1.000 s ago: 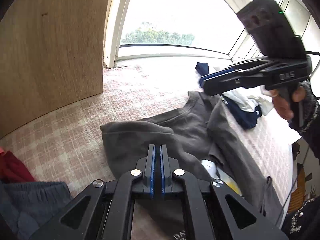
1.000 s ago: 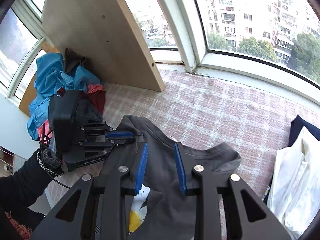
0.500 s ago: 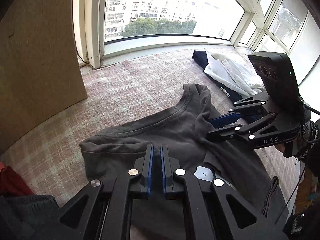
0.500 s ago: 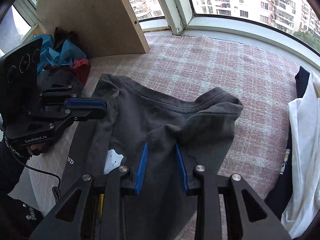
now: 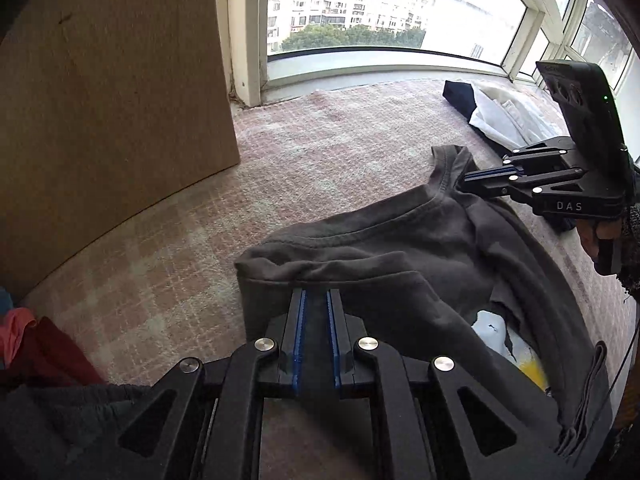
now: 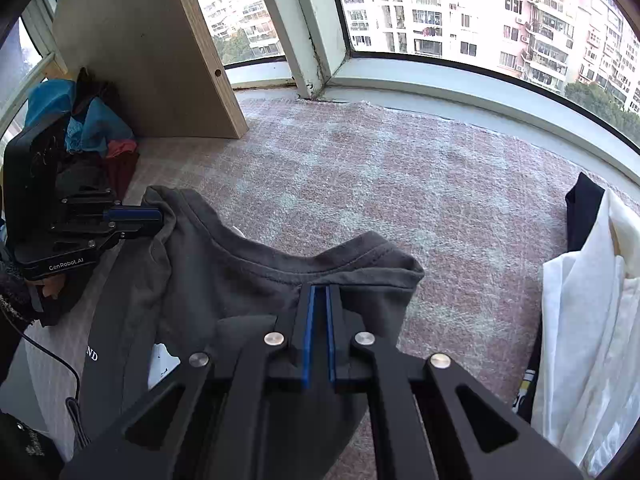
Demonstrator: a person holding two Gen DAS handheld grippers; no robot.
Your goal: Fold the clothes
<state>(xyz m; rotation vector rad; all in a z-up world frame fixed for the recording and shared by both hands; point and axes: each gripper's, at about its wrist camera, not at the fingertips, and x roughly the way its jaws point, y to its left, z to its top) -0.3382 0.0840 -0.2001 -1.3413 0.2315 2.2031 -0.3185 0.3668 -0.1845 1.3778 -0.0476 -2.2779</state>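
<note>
While each claw pinches it, grey T-shirt (image 6: 248,280) spans between.

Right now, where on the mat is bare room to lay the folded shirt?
Bare mat lies between the grey shirt and the window sill. It is crowded by the white clothes and by the coloured pile beside the wooden board.

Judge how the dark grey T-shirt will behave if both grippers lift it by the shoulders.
The T-shirt is likely floppy: it already lies creased and bunched at the left gripper and right gripper. It probably hangs and sags between them. It seems light; thin pinches gather it.
</note>
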